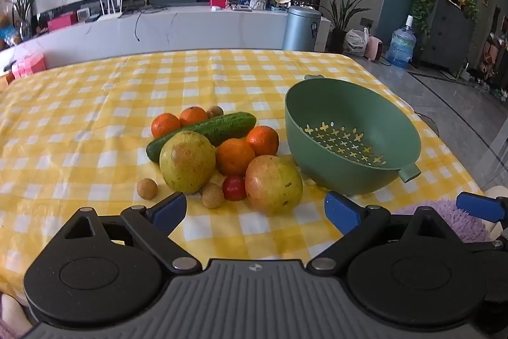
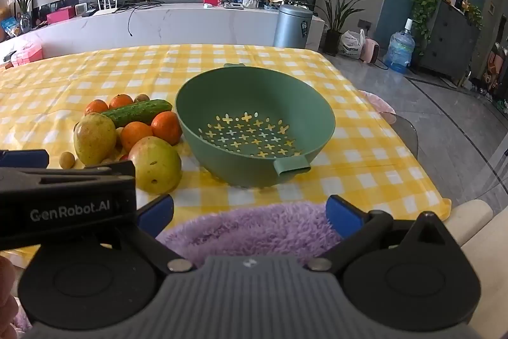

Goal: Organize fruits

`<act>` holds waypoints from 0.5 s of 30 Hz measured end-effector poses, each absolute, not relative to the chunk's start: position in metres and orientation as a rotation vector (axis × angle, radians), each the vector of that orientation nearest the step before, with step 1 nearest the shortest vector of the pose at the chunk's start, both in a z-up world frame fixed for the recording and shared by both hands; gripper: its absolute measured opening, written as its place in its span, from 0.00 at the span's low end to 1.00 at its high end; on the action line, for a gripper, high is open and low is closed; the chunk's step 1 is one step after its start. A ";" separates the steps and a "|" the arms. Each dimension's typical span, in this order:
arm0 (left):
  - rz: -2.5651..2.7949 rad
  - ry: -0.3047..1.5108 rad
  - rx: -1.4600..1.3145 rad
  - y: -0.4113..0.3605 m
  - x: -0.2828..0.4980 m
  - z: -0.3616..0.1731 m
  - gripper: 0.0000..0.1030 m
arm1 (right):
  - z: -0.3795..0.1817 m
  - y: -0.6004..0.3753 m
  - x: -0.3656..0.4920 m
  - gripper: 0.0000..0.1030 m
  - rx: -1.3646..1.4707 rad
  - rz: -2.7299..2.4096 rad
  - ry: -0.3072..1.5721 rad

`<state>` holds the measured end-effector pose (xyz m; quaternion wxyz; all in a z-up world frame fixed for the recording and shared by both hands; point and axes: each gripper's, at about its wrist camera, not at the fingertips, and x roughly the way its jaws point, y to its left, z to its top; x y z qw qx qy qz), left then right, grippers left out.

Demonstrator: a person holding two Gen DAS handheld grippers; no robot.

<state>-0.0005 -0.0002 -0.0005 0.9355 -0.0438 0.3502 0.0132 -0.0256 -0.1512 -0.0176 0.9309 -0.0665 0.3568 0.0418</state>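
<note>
Both grippers — left gripper [image 1: 255,207], right gripper [image 2: 250,213] — hover with fingers spread, empty. Fruit pile [image 1: 219,154] sits at nine o'clock of the green colander [image 1: 352,145]; best start with the nearest big fruit [image 1: 273,184], centred between pads.

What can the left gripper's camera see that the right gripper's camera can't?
Only the left wrist view shows the whole red tomato and all three small brown fruits near it, such as this one, in the clear. Only the right wrist view shows the side of the left gripper with its lettering, and the pink cushion beyond the table's right edge. Both show the empty green colander, the cucumber, four oranges, two big yellow-green fruits, the checked tablecloth, and open grippers holding nothing.
</note>
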 end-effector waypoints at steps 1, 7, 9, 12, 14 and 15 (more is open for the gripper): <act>0.026 0.719 -0.093 -0.001 -0.002 -0.001 1.00 | -0.018 -0.151 -0.026 0.95 -0.138 0.085 0.730; 0.029 0.746 -0.112 0.001 0.000 -0.001 1.00 | -0.018 -0.150 -0.025 0.95 -0.139 0.089 0.749; 0.029 0.754 -0.114 0.000 0.000 0.000 1.00 | -0.018 -0.152 -0.025 0.95 -0.138 0.091 0.749; 0.023 0.762 -0.106 0.002 0.003 -0.002 1.00 | -0.018 -0.146 -0.027 0.95 -0.150 0.089 0.749; 0.022 0.764 -0.104 0.002 0.004 -0.002 1.00 | -0.017 -0.147 -0.027 0.95 -0.153 0.090 0.747; 0.022 0.763 -0.105 0.002 0.003 -0.002 1.00 | -0.017 -0.147 -0.026 0.95 -0.153 0.091 0.748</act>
